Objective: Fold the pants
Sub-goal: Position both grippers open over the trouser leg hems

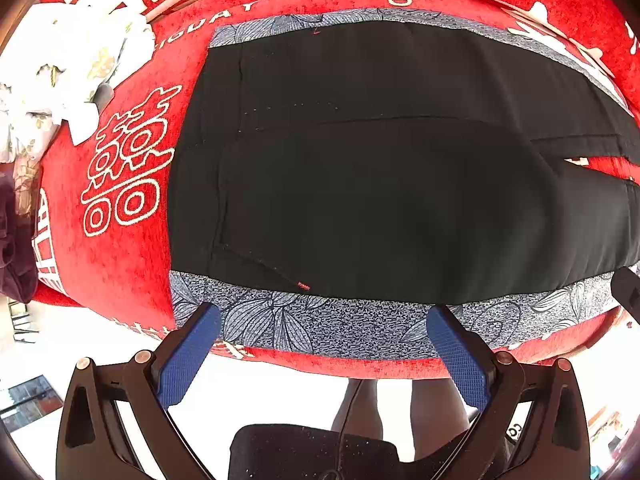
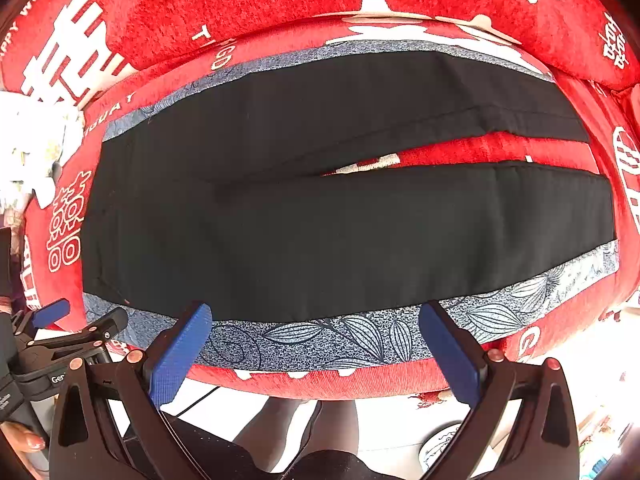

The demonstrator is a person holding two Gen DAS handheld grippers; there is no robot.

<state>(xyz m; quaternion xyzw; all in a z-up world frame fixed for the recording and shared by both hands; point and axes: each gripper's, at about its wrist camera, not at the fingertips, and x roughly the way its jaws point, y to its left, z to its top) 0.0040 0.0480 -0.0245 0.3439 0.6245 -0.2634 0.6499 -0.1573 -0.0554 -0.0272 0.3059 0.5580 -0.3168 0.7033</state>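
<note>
Black pants (image 1: 380, 184) with blue-grey leaf-print side bands (image 1: 320, 328) lie flat on a red sofa seat (image 1: 120, 264), waist to the left, the two legs running right with a red gap between them (image 2: 480, 148). My left gripper (image 1: 324, 344) is open and empty, hovering over the near printed band by the waist. My right gripper (image 2: 316, 340) is open and empty over the near band (image 2: 360, 340) of the near leg (image 2: 400, 240). The left gripper also shows at the left edge of the right wrist view (image 2: 76, 328).
The red sofa backrest (image 2: 240, 8) with white lettering rises behind the pants. A pile of white floral cloth (image 1: 60, 72) lies on the seat left of the waist. The sofa's front edge (image 2: 340, 384) is just below my fingers, with the person's legs and white floor beneath.
</note>
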